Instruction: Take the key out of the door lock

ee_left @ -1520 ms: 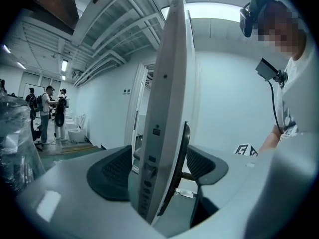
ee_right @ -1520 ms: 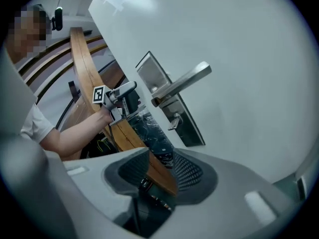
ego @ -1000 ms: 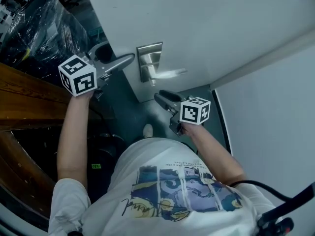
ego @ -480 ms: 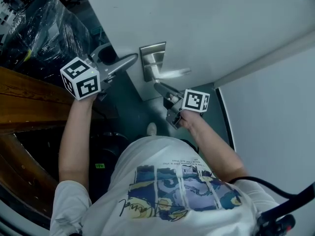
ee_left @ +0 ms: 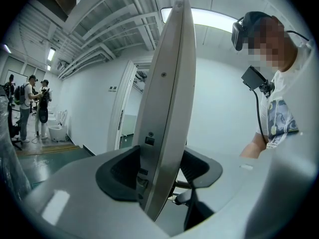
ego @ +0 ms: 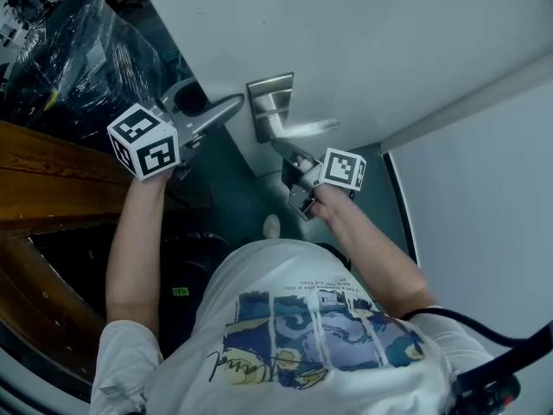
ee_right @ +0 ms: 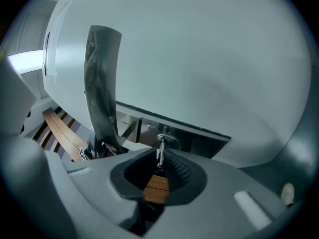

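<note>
The white door [ego: 363, 50] carries a steel lock plate [ego: 270, 104] and a lever handle [ego: 304, 129]. My left gripper [ego: 232, 108] clamps the door's edge [ee_left: 167, 133], one pad on each face. My right gripper [ego: 283, 150] sits just under the handle. In the right gripper view the small metal key [ee_right: 160, 151] sticks out of the lock below the handle [ee_right: 102, 93]. It stands between my right gripper's [ee_right: 158, 176] pads, and a gap still shows beside it. These jaws have just been closing around it. The key is hidden in the head view.
A wooden bench [ego: 52, 175] and a black plastic-wrapped bundle [ego: 78, 41] stand to the left. A white wall [ego: 484, 197] closes the right side. Two people [ee_left: 30, 96] stand far down the corridor behind the door.
My right gripper has moved up to the door under the handle and rolled, and its jaws have narrowed around the key. The left gripper has stayed on the door's edge.
</note>
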Tool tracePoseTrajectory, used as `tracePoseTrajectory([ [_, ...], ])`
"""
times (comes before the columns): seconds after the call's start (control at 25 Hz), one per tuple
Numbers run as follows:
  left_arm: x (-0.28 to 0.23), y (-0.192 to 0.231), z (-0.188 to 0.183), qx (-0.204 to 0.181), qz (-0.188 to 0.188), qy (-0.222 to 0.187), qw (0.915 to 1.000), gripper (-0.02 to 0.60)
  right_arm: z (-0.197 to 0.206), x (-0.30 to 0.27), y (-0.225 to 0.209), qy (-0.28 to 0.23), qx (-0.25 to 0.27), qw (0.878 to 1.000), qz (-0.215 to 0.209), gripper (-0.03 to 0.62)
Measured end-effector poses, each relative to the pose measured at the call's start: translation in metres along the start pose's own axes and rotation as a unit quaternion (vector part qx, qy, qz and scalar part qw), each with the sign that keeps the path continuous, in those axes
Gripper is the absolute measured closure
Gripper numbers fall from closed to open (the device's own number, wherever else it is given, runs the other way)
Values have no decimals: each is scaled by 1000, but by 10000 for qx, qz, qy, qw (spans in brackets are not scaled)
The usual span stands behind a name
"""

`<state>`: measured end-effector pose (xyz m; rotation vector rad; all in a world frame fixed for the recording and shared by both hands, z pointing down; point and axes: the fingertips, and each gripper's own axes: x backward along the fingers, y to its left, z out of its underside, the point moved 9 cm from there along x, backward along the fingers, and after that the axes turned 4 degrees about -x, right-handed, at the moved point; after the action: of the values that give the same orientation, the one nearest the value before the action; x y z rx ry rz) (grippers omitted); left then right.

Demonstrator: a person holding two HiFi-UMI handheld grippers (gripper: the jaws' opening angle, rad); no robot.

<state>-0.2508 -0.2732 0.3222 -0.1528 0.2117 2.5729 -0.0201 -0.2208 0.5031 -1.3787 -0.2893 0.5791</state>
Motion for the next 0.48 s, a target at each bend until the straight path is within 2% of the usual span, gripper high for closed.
tracePoseTrajectory([
  [0.48, 1, -1, -1, -35, -43, 50, 10000, 333, 5, 3, -3, -280, -690, 9972, -103, 568],
])
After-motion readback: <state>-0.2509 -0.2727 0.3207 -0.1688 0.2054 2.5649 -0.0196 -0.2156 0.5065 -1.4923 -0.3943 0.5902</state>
